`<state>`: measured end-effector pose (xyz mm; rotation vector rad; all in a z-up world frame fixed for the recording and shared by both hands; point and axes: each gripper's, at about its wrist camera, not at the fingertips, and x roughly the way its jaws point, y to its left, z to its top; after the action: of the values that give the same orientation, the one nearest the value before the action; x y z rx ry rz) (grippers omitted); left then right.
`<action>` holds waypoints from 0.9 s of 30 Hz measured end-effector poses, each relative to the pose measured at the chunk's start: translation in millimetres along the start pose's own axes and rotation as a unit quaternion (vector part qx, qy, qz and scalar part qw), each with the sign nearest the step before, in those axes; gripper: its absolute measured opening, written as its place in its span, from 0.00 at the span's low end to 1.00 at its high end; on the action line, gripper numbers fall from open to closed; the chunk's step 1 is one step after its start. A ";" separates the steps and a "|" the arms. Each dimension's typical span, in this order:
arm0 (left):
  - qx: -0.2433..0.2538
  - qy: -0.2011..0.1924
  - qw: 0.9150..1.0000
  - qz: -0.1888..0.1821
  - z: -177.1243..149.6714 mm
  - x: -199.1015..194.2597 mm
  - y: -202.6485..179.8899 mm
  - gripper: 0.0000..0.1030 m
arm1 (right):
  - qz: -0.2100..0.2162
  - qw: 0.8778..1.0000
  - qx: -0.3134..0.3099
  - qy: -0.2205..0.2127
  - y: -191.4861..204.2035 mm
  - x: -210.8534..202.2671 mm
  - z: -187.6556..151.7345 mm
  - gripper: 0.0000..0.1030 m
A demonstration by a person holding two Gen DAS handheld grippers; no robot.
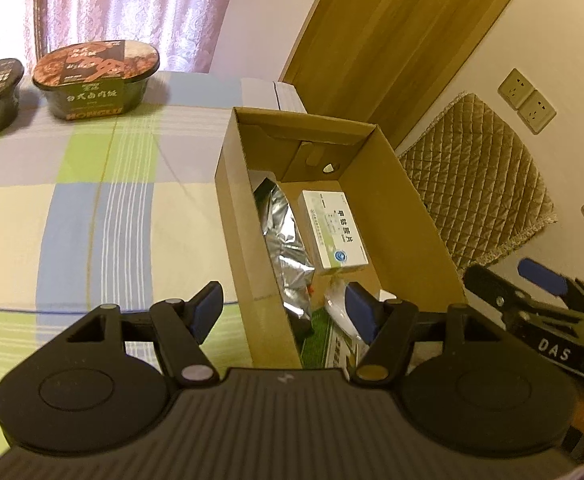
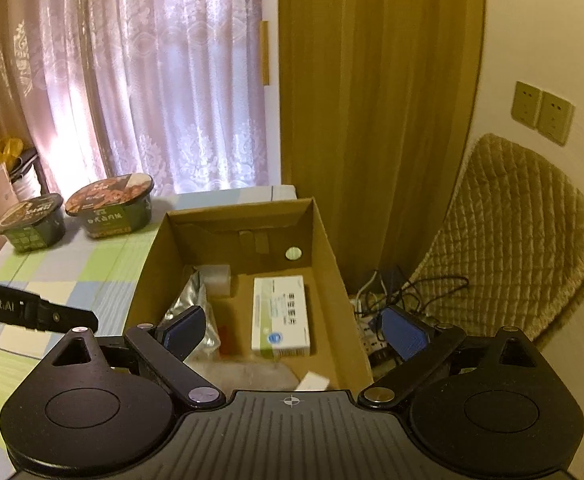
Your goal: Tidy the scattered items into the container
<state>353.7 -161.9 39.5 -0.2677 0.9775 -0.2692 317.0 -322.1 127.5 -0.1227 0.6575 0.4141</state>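
Cardboard box [image 2: 324, 264] holding medicine carton [image 2: 279, 316], foil pouch [image 1: 287, 240]

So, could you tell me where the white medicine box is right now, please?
The white medicine box lies flat on the floor of the cardboard box, toward its right wall in both wrist views, with the silver foil pouch just to its left.

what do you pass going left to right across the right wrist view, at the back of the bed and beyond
smaller dark bowl → larger meal bowl → cardboard box → quilted cushion
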 end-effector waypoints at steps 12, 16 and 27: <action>0.022 -0.011 1.000 0.004 -48.5 -57.6 -14.0 0.67 | 0.003 0.999 0.038 -0.001 16.6 -82.6 -39.0 0.97; 0.042 -0.021 0.999 0.007 -70.3 -81.1 -26.8 0.78 | 0.003 0.999 0.036 0.010 25.5 -108.4 -55.0 0.97; 0.065 -0.056 0.995 0.043 -126.4 -131.1 -50.6 0.99 | -0.007 0.999 0.031 0.018 37.3 -173.3 -95.9 0.97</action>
<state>172.6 -177.2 91.2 -0.1201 0.8543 -0.2366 123.6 -369.1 159.4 -0.0756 0.7030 0.3794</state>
